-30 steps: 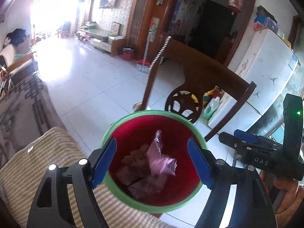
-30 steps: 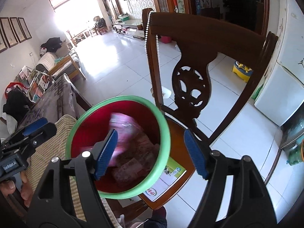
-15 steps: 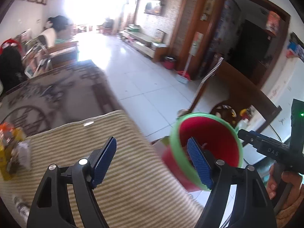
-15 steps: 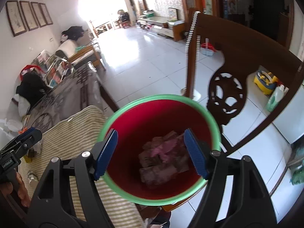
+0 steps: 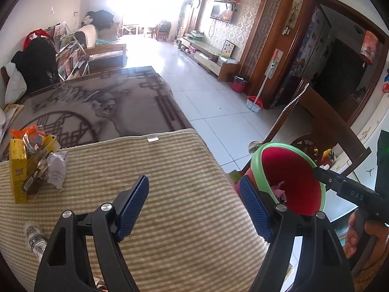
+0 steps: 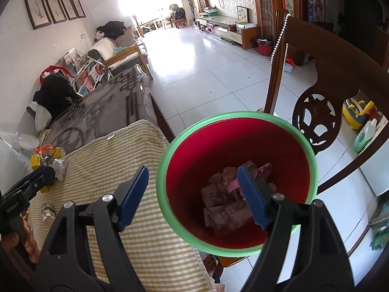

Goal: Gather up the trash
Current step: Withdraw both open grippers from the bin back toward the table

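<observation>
With the left gripper (image 5: 194,209) empty and wide apart and the right gripper (image 6: 194,196) opening on nothing, the crumpled wrapper (image 5: 56,170) at the striped surface's (image 5: 170,194) far-left corner looked light, soft, best pinched mid-body.

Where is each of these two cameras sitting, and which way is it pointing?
Left wrist view: on the left gripper, looking down over the striped cloth toward the trash pile; the right gripper and its hand show at the right edge.
Right wrist view: on the right gripper, jaws opening and empty, looking down into the red bin; the left gripper and its hand show at the left edge.
Shared: bin, cloth, trash pile, wooden chair.
</observation>
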A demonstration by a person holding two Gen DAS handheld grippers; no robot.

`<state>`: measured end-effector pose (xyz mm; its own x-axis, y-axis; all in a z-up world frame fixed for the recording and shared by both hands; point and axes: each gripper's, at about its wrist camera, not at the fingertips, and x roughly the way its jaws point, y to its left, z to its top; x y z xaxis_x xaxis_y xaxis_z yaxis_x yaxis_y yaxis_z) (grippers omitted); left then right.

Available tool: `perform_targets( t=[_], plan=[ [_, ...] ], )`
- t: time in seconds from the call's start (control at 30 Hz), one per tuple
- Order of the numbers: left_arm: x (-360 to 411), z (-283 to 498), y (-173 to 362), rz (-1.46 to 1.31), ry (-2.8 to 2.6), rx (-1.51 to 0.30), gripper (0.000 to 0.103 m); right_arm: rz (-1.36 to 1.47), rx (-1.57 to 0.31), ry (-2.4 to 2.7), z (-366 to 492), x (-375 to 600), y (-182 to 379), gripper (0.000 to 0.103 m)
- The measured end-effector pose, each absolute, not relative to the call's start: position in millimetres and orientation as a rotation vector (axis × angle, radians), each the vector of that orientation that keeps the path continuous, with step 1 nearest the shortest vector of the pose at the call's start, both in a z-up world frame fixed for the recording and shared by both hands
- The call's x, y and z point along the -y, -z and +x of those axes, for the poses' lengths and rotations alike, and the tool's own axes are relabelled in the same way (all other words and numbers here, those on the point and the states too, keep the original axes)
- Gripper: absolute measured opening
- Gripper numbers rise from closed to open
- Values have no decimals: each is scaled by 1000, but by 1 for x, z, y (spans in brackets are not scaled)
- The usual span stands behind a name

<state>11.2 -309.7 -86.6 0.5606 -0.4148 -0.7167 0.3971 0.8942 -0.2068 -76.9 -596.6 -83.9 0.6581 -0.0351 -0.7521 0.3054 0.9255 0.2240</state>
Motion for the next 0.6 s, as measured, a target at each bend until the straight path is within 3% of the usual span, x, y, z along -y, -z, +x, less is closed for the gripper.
perform_targets(
  t=[0.6],
  plan=[
    [307, 6, 97, -28, 467, -874, 73, 347, -852, 193, -87, 595, 89, 74]
  ],
)
